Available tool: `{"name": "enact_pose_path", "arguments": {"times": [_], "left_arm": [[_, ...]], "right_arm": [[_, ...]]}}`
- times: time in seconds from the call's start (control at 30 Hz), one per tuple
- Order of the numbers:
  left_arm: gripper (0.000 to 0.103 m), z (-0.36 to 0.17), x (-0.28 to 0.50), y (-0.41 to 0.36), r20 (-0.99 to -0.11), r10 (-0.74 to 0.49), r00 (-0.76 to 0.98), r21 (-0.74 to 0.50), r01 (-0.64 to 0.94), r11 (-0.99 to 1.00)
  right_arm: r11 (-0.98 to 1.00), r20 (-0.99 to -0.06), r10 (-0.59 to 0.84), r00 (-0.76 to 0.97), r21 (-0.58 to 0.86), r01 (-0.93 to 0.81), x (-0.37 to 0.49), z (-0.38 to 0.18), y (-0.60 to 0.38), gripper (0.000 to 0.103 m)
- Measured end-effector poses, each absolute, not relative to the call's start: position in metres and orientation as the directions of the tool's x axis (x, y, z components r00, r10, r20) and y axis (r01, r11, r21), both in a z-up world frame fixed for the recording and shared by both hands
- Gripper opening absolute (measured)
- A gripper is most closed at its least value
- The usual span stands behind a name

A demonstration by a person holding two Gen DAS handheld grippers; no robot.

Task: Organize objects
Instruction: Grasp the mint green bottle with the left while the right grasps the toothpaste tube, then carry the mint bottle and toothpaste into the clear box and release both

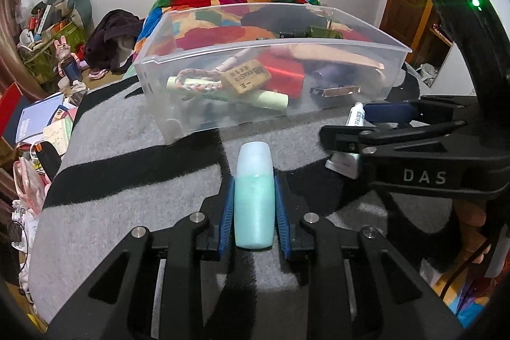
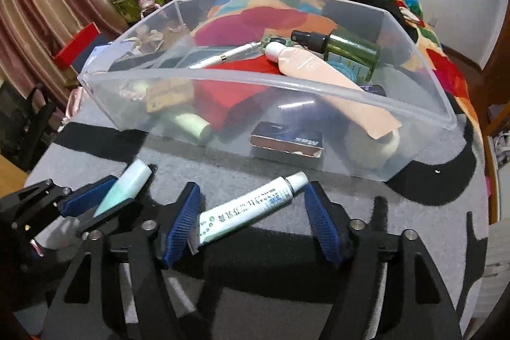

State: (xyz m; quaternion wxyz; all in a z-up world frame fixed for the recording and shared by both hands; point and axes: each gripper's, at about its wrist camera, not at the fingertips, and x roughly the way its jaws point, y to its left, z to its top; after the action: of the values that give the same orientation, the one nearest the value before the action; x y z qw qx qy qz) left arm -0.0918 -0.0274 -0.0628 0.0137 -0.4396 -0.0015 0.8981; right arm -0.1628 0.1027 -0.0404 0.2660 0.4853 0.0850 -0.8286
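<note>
Your left tool (image 1: 254,206) has its blue pads pressed on both sides of the pale teal bottle (image 1: 254,196), which lies on the grey and black blanket (image 1: 127,180) just in front of the clear plastic bin (image 1: 223,113). Your right tool (image 2: 255,219) stands open around the white ointment tube (image 2: 251,207); the tube lies slantwise between the pads, its crimped end close to one pad, and nothing is squeezing it yet. Both items sit outside the bin, near its front wall.

Most of the sorting looks done: the bin already holds a peach tube (image 2: 322,69), a green spray bottle (image 2: 347,48), a small dark box (image 2: 287,142), a pale green tube (image 2: 191,125) and other odds. What is left, by my reading, is these two: lift the bottle over the wall, then close on the tube and follow.
</note>
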Motion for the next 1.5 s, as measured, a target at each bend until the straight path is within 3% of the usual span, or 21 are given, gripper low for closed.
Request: {"name": "enact_pose_path", "arguments": {"times": [0.1,0.23,0.6,1.13,1.5], "left_arm": [[0.025,-0.063,-0.092,-0.026,-0.789,0.020,-0.614,-0.009,-0.021,-1.000],[0.026,-0.064,-0.096,-0.027,-0.788,0.015,-0.616,-0.014,-0.007,-1.000],[0.024,-0.049,-0.086,-0.025,-0.758,0.009,-0.653,-0.020,0.009,-1.000],[0.024,0.022,-0.090,-0.027,-0.629,0.045,-0.776,-0.077,0.005,-0.997],[0.024,0.014,-0.143,-0.038,-0.672,0.066,-0.737,-0.128,0.028,-0.991]], "right_arm": [[-0.847,-0.848,-0.336,-0.409,0.083,0.525,-0.159,-0.039,0.107,0.035],[-0.843,-0.842,-0.357,-0.404,0.104,0.528,-0.154,-0.037,0.122,0.015],[-0.807,-0.802,-0.452,-0.391,0.180,0.563,-0.130,-0.030,0.152,0.015],[-0.780,-0.665,-0.560,-0.493,0.223,0.585,-0.139,0.039,0.151,0.015],[-0.806,-0.693,-0.538,-0.480,0.255,0.534,-0.190,0.029,0.138,0.015]]}}
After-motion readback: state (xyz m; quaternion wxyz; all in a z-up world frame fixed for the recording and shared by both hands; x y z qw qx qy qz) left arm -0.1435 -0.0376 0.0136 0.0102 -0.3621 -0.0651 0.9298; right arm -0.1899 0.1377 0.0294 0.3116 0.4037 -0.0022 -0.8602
